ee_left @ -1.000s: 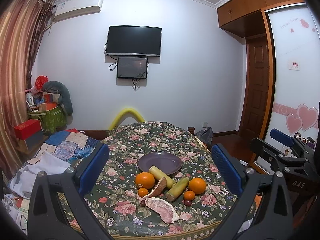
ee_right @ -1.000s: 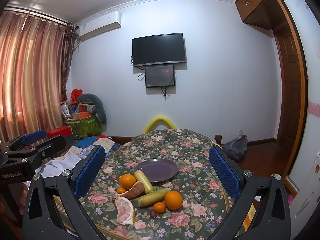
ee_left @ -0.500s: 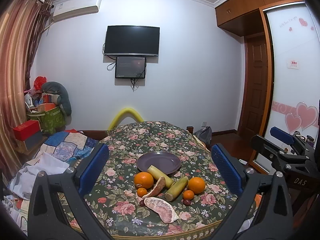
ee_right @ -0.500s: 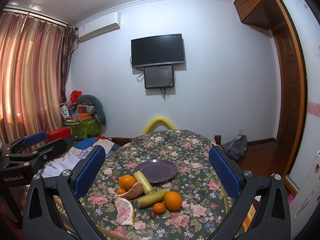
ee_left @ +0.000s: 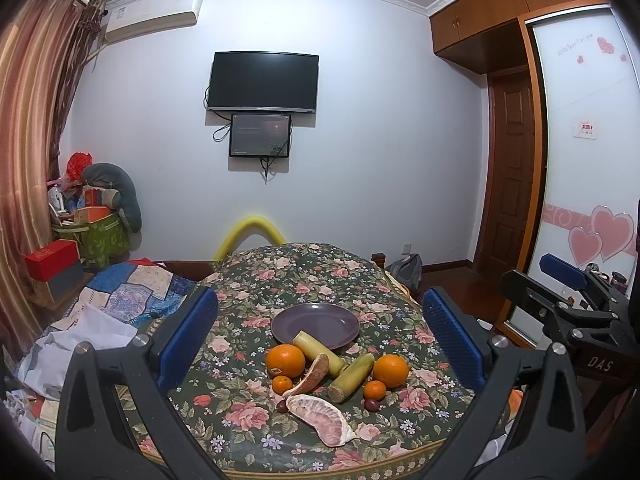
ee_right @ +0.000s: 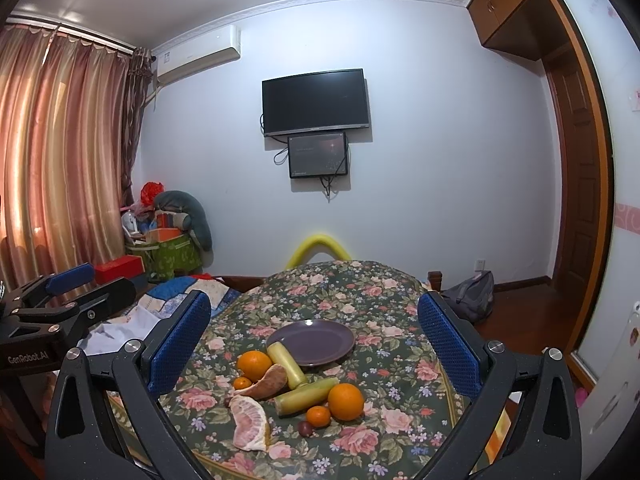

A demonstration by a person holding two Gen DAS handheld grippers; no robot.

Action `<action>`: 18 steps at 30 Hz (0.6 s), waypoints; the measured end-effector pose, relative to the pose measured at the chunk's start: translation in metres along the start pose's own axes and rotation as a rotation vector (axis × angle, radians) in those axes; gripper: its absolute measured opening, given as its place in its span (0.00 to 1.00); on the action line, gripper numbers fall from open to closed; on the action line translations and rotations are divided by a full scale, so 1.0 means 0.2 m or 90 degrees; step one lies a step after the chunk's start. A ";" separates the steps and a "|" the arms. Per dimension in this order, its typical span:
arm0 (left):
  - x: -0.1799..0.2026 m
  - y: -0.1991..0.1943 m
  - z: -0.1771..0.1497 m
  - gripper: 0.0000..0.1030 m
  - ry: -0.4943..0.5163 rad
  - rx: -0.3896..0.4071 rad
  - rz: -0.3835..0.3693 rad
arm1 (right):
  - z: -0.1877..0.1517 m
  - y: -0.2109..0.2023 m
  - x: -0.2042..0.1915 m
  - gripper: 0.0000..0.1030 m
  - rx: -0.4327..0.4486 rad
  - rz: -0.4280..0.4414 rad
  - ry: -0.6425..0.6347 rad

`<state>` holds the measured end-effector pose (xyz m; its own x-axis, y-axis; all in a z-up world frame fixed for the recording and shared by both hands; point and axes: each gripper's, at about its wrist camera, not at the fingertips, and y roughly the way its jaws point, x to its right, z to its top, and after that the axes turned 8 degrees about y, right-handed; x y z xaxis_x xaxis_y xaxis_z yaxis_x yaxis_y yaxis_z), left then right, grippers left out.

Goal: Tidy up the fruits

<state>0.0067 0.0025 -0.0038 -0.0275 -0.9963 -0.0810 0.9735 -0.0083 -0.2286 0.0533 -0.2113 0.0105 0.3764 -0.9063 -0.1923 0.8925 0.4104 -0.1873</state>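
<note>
Fruit is all bunched up on the floral worktop (ee_left: 256, 280) in the lower middle of both views, just in front of a purple plate (ee_left: 315, 325) that has nothing on it except the tip of one sugarcane piece (ee_left: 318, 353) resting on its near rim. Left of that piece sits a big orange (ee_left: 285, 360), with a small tangerine (ee_left: 282, 384) right below it. A second sugarcane piece (ee_left: 351, 371) lies slanted toward the lower right of the pile, and beside it is another big orange (ee_left: 391, 370) with a second small tangerine (ee_left: 375, 389) tucked under it. A brownish pomelo peel (ee_left: 311, 375) curves between the two cane pieces, and a peeled pink pomelo wedge (ee_left: 322, 420) lies nearest the camera at the bottom of the pile. Two tiny dark fruits, maybe plums, sit by the wedge; can't really tell what they are. The left gripper (ee_left: 320, 340) hangs above the near edge of the worktop with its jaws spread wide, blue pads on either side of the whole pile, gripping nothing. The right gripper (ee_right: 314, 350) is the same deal in its own view: jaws wide apart, nothing between them, and you can also spot it at the right edge of the left wrist view. Both are well clear of the fruit, not touching anything. Background is a wall TV (ee_left: 264, 82) up top center.
</note>
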 end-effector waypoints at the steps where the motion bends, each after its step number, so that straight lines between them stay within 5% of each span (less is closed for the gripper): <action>1: 0.00 0.00 0.00 1.00 0.000 0.000 0.000 | 0.00 0.00 0.00 1.00 0.000 0.000 0.000; 18: -0.02 0.05 0.00 1.00 -0.012 -0.023 -0.010 | -0.02 0.01 0.02 1.00 -0.009 -0.004 -0.004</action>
<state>0.0159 0.0059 -0.0064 -0.0380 -0.9975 -0.0589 0.9642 -0.0211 -0.2644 0.0554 -0.2128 0.0054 0.3724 -0.9094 -0.1852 0.8912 0.4061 -0.2021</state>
